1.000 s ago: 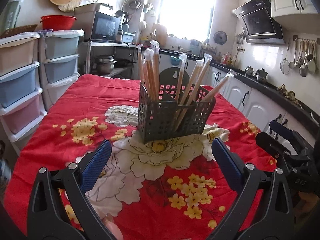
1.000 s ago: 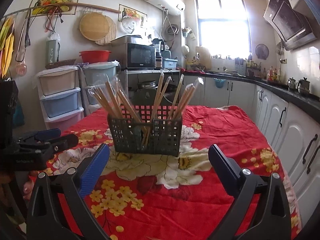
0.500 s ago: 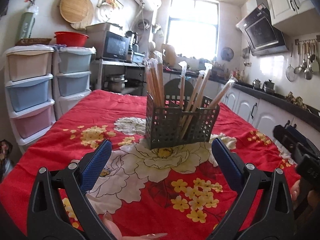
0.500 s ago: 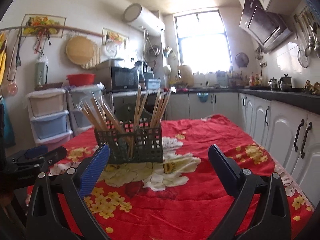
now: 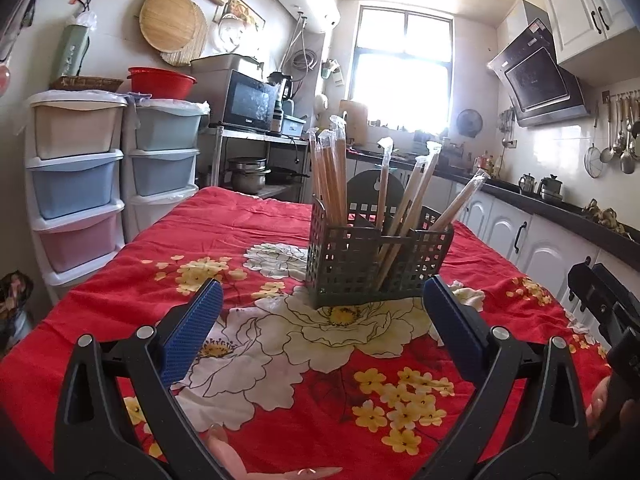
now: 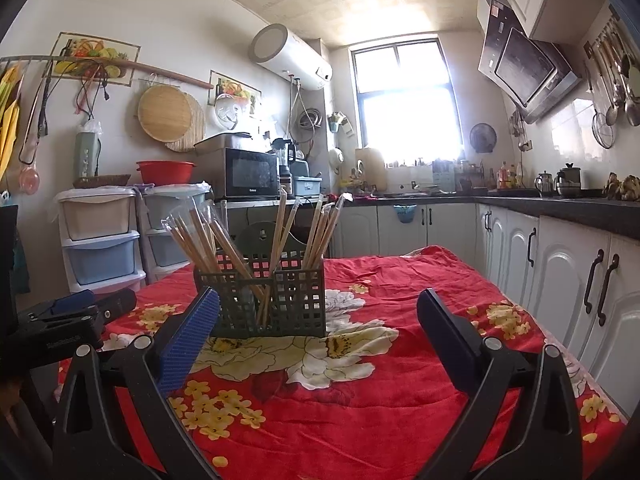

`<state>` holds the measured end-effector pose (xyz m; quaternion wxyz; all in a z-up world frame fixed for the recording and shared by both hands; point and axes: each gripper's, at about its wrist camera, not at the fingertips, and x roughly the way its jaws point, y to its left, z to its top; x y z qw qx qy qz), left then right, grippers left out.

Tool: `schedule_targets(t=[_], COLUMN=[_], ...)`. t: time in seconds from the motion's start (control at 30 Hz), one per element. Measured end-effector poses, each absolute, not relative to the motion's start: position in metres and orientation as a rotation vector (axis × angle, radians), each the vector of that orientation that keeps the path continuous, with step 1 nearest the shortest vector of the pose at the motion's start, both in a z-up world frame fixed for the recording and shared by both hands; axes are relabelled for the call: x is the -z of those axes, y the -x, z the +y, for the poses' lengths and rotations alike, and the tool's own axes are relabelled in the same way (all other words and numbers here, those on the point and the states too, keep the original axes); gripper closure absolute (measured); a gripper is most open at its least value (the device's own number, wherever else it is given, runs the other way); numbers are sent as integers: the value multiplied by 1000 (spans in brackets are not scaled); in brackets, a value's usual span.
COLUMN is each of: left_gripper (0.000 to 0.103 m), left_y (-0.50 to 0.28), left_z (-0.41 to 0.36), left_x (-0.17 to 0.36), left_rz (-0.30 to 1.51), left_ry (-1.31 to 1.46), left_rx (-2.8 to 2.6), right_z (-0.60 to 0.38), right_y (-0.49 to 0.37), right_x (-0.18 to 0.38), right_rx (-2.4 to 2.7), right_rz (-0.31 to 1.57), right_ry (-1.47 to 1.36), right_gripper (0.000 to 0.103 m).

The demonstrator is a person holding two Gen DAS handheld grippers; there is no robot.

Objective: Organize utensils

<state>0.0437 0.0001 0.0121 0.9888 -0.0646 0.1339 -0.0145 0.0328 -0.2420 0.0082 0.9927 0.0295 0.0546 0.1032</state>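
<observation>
A dark green mesh utensil caddy (image 5: 376, 264) (image 6: 272, 300) stands on the red floral tablecloth (image 5: 256, 224) (image 6: 400, 360). Several wrapped wooden chopsticks (image 5: 332, 176) (image 6: 204, 240) stick up from its compartments, some leaning outward. My left gripper (image 5: 320, 332) hangs open in front of the caddy, apart from it, with nothing between its blue pads. My right gripper (image 6: 318, 332) is likewise open and empty, a short way before the caddy. The right gripper shows at the right edge of the left wrist view (image 5: 604, 312), and the left gripper at the left edge of the right wrist view (image 6: 76, 308).
Plastic drawer towers (image 5: 76, 184) (image 6: 100, 240) stand left of the table. A microwave (image 5: 248, 100) sits on a shelf behind. White cabinets with a dark counter (image 5: 560, 216) (image 6: 560, 272) run along the right. A fingertip (image 5: 224, 460) shows at the bottom.
Both grippers have tilted upward and drawn back a little, so the caddy sits lower and smaller in view and more wall and ceiling shows. Both stay open and empty.
</observation>
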Motion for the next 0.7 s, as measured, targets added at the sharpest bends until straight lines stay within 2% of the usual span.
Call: schedule_targets(t=[0.7], left_gripper=[11], left_y=[-44], left_z=[1], left_x=[-12], left_rz=[268], left_ry=[132], left_rx=[32], right_z=[-243], right_y=[-35], right_x=[-6], right_rx=[-203], right_rz=[113], right_ry=[-64], right_gripper=[6])
